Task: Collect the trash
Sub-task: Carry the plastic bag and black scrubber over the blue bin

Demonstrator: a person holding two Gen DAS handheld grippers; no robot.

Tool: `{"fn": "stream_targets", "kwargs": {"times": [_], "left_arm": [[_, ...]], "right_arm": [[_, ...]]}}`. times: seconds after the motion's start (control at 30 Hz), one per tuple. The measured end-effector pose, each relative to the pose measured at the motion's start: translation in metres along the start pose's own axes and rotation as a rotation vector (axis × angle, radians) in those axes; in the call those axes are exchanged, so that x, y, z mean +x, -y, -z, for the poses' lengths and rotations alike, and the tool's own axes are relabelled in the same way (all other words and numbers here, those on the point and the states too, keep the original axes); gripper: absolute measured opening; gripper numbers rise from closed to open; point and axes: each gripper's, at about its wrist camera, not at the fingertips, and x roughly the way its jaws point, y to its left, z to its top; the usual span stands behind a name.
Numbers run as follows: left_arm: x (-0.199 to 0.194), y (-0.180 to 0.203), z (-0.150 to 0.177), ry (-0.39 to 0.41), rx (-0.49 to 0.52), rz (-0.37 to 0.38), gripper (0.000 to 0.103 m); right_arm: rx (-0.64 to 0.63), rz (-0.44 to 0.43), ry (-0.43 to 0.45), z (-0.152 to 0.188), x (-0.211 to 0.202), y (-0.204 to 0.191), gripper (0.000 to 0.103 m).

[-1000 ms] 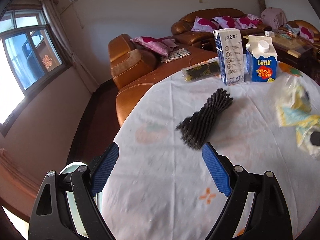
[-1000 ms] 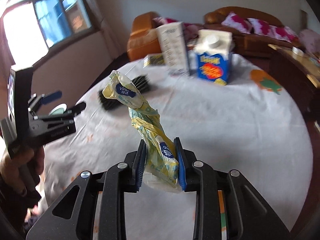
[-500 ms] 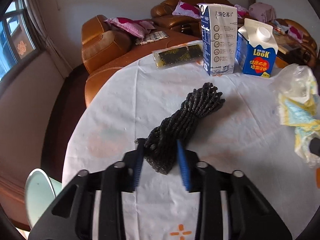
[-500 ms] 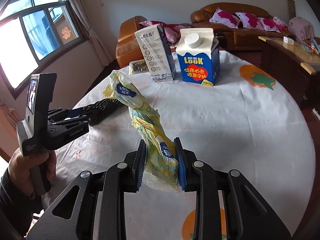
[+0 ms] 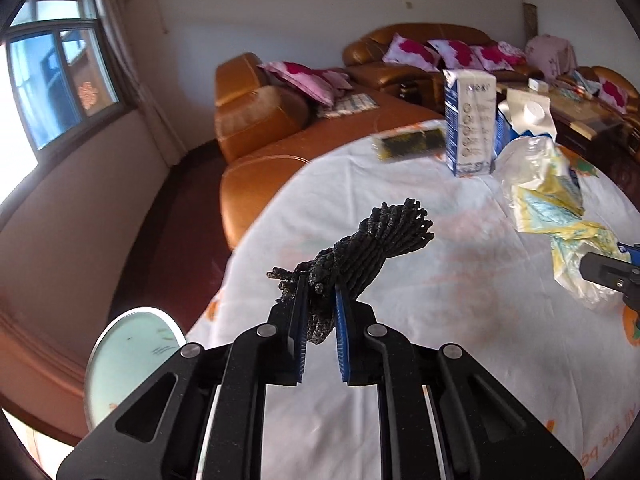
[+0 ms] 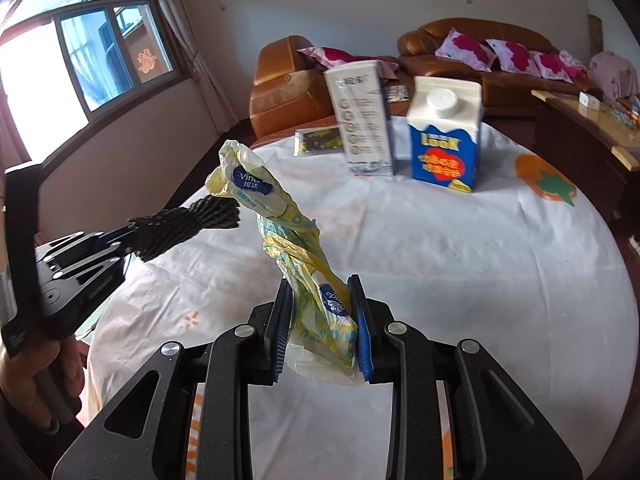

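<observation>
While the left gripper [image 5: 320, 312] has just closed on the black net [image 5: 372, 240], the right gripper [image 6: 322, 320] clamps the yellow wrapper [image 6: 280, 220]. Behind them, 2 cartons [image 6: 444, 136] and 1 packet [image 6: 318, 140] wait on the table [image 6: 460, 264].

Daylit from window [image 6: 108, 48] at far left, overexposed there; cartons [image 5: 470, 120] motion-blurred; strong fisheye bending and dark vignette at corners.

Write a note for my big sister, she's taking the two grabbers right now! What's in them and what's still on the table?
Left gripper: jaws have just closed on the black foam net, lifted off the table.
Right gripper: shut on the yellow tissue wrapper, also in the air.
Done: both pieces picked up.
Left: the tall white carton, the blue carton and the flat dark packet still sit on the table. No bin is clearly visible.
</observation>
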Motion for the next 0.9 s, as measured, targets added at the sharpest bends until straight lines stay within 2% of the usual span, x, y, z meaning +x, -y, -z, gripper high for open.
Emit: {"fn": "stream_targets", "kwargs": {"times": [0.1, 0.37, 0.9], "left_arm": [[-0.016, -0.011, 0.009, 0.025, -0.013, -0.052, 0.012], [-0.042, -0.041, 0.029, 0.041, -0.064, -0.117, 0.012], [-0.074, -0.074, 0.051, 0.067, -0.124, -0.168, 0.012]], "right_arm": [[-0.014, -0.003, 0.005, -0.002, 0.001, -0.011, 0.029], [-0.060, -0.026, 0.008, -0.006, 0.006, -0.041, 0.029], [-0.124, -0.053, 0.004, -0.006, 0.010, -0.084, 0.029]]}}
